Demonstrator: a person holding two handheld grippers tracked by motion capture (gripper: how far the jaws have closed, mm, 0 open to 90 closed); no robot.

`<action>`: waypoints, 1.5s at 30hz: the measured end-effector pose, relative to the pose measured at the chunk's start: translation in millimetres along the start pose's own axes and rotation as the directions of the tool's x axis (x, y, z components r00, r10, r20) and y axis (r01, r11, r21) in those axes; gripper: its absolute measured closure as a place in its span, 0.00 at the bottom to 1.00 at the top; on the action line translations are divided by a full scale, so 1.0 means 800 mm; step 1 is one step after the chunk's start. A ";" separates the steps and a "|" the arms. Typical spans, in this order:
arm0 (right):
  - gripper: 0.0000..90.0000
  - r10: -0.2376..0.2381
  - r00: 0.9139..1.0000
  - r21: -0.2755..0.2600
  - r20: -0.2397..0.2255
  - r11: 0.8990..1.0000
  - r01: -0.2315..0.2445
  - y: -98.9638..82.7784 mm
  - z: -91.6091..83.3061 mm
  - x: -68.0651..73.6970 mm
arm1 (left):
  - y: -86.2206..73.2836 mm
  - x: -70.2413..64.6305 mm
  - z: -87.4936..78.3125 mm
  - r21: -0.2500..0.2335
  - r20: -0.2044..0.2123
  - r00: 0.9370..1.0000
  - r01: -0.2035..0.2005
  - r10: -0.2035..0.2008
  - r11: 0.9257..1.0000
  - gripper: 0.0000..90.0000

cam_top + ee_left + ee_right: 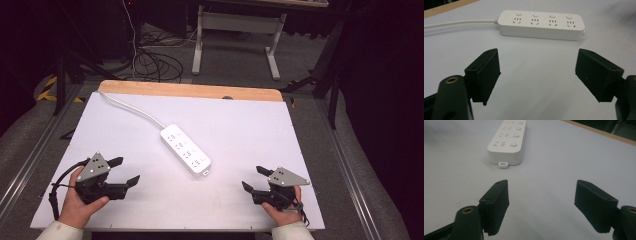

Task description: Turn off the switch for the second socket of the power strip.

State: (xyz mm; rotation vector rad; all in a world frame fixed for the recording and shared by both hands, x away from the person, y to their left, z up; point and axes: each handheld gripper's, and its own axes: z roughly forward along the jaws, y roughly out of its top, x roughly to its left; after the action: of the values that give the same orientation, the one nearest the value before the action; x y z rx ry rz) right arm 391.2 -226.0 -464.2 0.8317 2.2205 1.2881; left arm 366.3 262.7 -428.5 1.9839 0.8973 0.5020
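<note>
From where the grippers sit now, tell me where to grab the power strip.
Probably grip the power strip across its narrow width near the free end, coming down from above with the right gripper: it lies flat, the long sides are exposed, and its cord leaves the far end.

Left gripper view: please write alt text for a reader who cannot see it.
A white power strip with four sockets lies across the white table, beyond the open left gripper, whose black jaws hold nothing. Its white cable runs off to the left.

- table (pixel 250 125), white top, bare wood strip along far edge
- floor (pixel 235 65) beyond, grey
- black cables (pixel 155 65) coiled on floor behind table
- white-legged frame (pixel 272 50) standing farther back
</note>
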 end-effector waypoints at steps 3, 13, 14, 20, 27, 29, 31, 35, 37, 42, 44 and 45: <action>0.31 0.006 1.000 0.006 0.004 1.000 -0.006 -0.001 -0.002 0.001 | 0.008 0.003 0.004 0.010 0.006 1.000 -0.015 0.015 1.000 0.24; 0.31 0.013 1.000 0.006 0.015 1.000 -0.013 -0.006 -0.010 0.005 | 0.032 0.003 0.021 0.032 0.004 0.999 -0.044 0.044 0.999 0.26; 0.31 0.016 1.000 0.008 0.019 1.000 -0.016 -0.007 -0.011 0.004 | 0.035 0.002 0.023 0.033 0.008 0.999 -0.048 0.048 0.998 0.26; 0.31 0.020 1.000 0.010 0.024 1.000 -0.020 -0.010 -0.014 0.005 | 0.046 0.002 0.031 0.032 0.022 0.998 -0.064 0.063 0.997 0.26; 0.31 0.023 0.999 0.012 0.022 1.000 -0.023 -0.011 -0.016 0.006 | 0.060 0.005 0.040 0.036 0.025 0.998 -0.060 0.059 0.998 0.27; 0.31 0.022 1.000 0.012 0.022 1.000 -0.022 -0.011 -0.016 0.006 | 0.065 0.004 0.042 0.033 0.026 0.998 -0.059 0.058 0.998 0.28; 0.31 0.021 1.000 0.012 0.021 1.000 -0.021 -0.011 -0.016 0.006 | 0.070 0.002 0.045 0.032 0.033 0.997 -0.065 0.064 0.997 0.28; 0.31 0.019 1.000 0.012 0.018 1.000 -0.020 -0.012 -0.016 0.006 | 0.079 -0.001 0.050 0.038 0.027 0.997 -0.080 0.079 0.996 0.28; 0.31 0.016 1.000 0.014 0.019 1.000 -0.016 -0.012 -0.015 0.006 | 0.083 -0.003 0.052 0.041 0.031 0.996 -0.080 0.078 0.996 0.29; 0.31 0.015 1.000 0.013 0.016 1.000 -0.015 -0.012 -0.015 0.006 | 0.091 -0.007 0.059 0.046 0.036 0.995 -0.090 0.088 0.995 0.29; 0.31 0.016 1.000 0.012 0.016 1.000 -0.016 -0.012 -0.016 0.006 | 0.093 -0.008 0.061 0.043 0.040 0.995 -0.093 0.091 0.995 0.29; 0.31 0.016 1.000 0.012 0.015 1.000 -0.016 -0.012 -0.016 0.006 | 0.094 -0.008 0.062 0.042 0.033 0.995 -0.096 0.094 0.995 0.29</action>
State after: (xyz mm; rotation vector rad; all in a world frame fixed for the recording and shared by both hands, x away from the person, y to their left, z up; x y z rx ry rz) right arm 377.1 -234.2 -467.1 0.8624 2.2161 1.2731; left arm 423.8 203.3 -391.3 2.0758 0.8035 0.5077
